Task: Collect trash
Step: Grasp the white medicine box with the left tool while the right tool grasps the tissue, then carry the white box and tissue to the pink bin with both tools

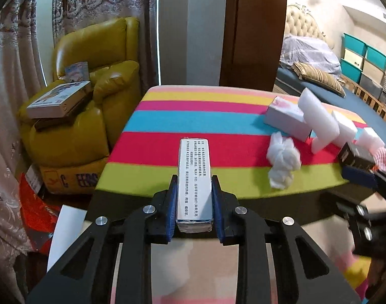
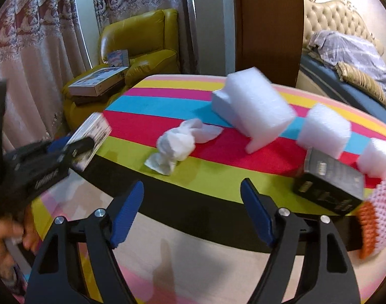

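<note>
Left gripper [image 1: 194, 197] clamps the silver box [image 1: 195, 177]; right gripper [image 2: 193, 210] gapes empty — square it over the crumpled tissue [image 2: 176, 147] before closing.

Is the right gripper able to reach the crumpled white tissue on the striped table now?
Probably yes. The right gripper is open and empty, and the crumpled white tissue lies ahead of it on the striped table, nothing between them. The left gripper, shut on a silver box, stays off to the side.
</note>
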Demonstrator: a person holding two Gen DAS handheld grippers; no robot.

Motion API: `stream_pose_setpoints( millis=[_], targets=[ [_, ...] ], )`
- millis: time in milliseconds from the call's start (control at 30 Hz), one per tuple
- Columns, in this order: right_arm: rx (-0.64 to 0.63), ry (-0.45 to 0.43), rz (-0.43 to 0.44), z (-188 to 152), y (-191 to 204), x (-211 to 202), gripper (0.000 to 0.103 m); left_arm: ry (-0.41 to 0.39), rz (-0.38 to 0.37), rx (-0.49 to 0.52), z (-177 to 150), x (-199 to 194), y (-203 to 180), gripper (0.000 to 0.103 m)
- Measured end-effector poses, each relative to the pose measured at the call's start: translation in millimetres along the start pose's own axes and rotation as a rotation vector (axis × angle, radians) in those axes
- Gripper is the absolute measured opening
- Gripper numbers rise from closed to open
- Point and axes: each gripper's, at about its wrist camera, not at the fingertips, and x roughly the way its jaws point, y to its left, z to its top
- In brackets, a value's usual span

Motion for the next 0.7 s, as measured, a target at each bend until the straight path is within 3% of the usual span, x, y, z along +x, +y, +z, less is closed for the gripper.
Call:
stream_pose_setpoints(
  millis=[333,433,500,567,700],
  targets=[
    [0.045,0.066,0.016,39,27,50,0.063,0.034,-0.021,-0.075,-9,4,20,0.025],
    [0.081,0.109,-0.009,46,24,69,0.048,0.049,-0.026,-0.093,-9,7,25,0.025],
    [0.086,0.139,-0.009,47,25,80,0.045,0.056,-0.022,-0.093,-10,8,25,0.025],
    [0.046,0.134,-0.033,47,29,82,0.031,0.059,-0.021,-0.088,-10,9,24,0.025],
    [0.002,0.115,-0.014,42,29,73,0.025,0.066,-0.013,-0.065,-10,9,20,0.025]
  ],
)
